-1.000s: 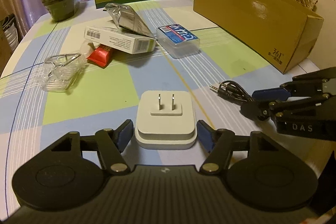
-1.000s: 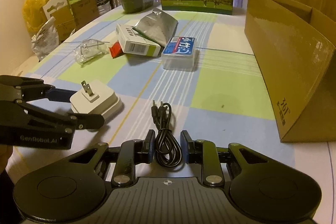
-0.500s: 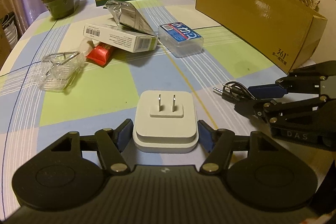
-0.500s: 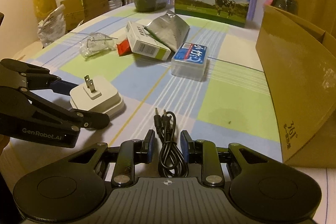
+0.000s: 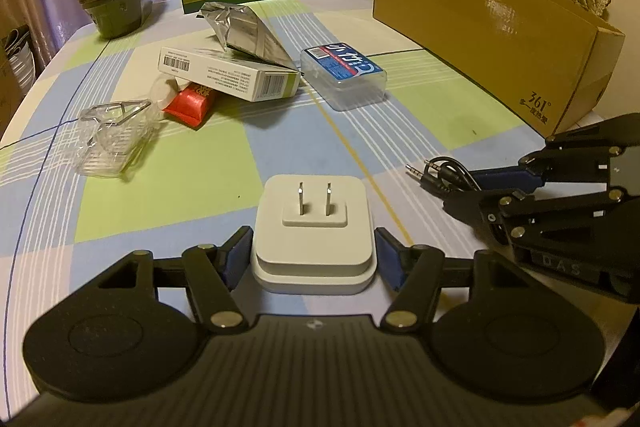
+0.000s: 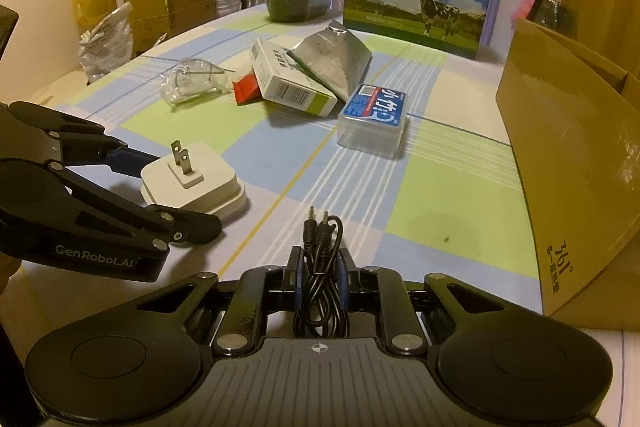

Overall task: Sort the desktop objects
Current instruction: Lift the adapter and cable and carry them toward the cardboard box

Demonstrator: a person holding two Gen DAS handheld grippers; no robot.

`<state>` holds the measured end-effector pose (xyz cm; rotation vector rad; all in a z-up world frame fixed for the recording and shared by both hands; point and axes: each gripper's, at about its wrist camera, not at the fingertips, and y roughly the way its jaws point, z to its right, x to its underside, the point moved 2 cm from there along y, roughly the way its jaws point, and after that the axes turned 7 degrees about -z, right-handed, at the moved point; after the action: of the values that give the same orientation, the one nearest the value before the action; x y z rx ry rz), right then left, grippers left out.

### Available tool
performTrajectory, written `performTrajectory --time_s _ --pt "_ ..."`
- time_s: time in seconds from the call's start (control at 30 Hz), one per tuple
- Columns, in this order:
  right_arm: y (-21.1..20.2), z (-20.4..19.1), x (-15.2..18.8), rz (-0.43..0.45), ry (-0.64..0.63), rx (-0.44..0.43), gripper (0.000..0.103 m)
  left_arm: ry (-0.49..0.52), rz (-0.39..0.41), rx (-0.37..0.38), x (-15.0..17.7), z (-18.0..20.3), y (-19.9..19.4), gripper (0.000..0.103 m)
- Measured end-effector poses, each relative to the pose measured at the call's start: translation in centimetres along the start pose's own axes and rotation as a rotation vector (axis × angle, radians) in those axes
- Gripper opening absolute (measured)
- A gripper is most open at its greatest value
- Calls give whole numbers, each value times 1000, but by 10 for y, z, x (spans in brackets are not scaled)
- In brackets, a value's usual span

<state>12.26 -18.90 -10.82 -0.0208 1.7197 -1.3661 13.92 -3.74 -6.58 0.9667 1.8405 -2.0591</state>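
Checked in pale blue, green and white, the tablecloth (image 5: 168, 195) is carrying the clutter. Left gripper (image 5: 314, 257) is bracketing a white square plug adapter (image 5: 314, 227), prongs up, its blue pads just beside the sides; contact cannot be told. To its right, the right gripper (image 6: 319, 281) is closing narrowly on a coiled black audio cable (image 6: 320, 279), whose jacks are pointing away. Farther off, a clear plastic box with a blue label (image 6: 374, 117) is lying near a white-and-green carton (image 6: 290, 79), with a silver foil pouch (image 6: 334, 61) leaning on the carton. A large brown cardboard box (image 6: 568, 155) is standing along the right edge.
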Motion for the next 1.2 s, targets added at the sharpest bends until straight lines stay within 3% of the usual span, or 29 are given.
performTrajectory --time_s 0.57,1.2 --pt "-25 10 -2 53 99 17 13 -1 22 7 -2 7 -21 60" --pt "-99 16 -2 169 196 40 13 -47 92 5 -11 39 -87 60"
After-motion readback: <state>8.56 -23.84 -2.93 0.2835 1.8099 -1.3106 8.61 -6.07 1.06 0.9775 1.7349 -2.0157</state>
